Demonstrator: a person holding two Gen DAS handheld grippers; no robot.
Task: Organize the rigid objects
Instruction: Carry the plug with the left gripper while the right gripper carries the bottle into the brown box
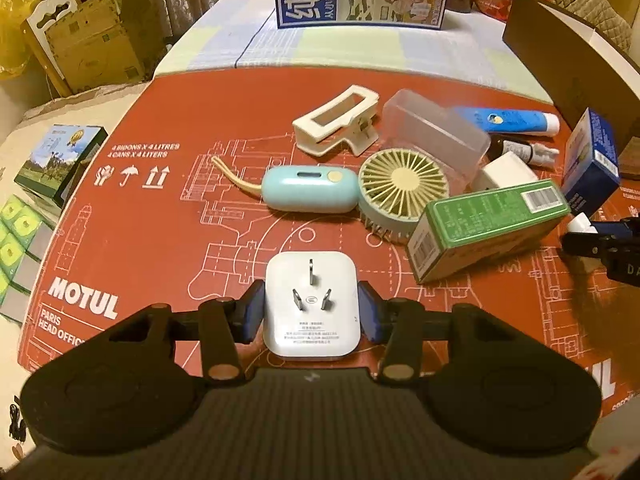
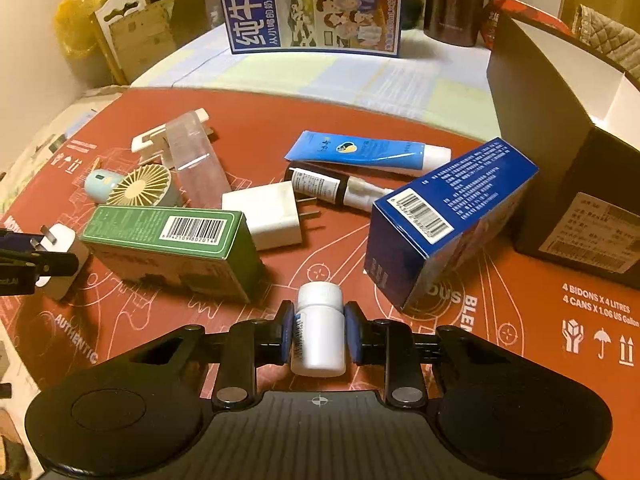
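My left gripper (image 1: 311, 312) is shut on a white square smart plug (image 1: 311, 304), prongs facing up, held just above the red cardboard sheet (image 1: 140, 220). My right gripper (image 2: 319, 330) is shut on a small white pill bottle (image 2: 320, 328), its cap pointing forward. The left gripper and plug (image 2: 60, 256) show at the left edge of the right wrist view. The right gripper shows at the right edge of the left wrist view (image 1: 600, 240).
On the red sheet lie a green box (image 2: 172, 248), blue box (image 2: 440, 216), white charger (image 2: 268, 212), blue tube (image 2: 360, 152), small dark bottle (image 2: 320, 186), fan (image 1: 400, 188), clear case (image 1: 436, 132), cream hair clip (image 1: 336, 120). A dark open box (image 2: 560, 152) stands at right, a milk carton (image 2: 312, 4) behind.
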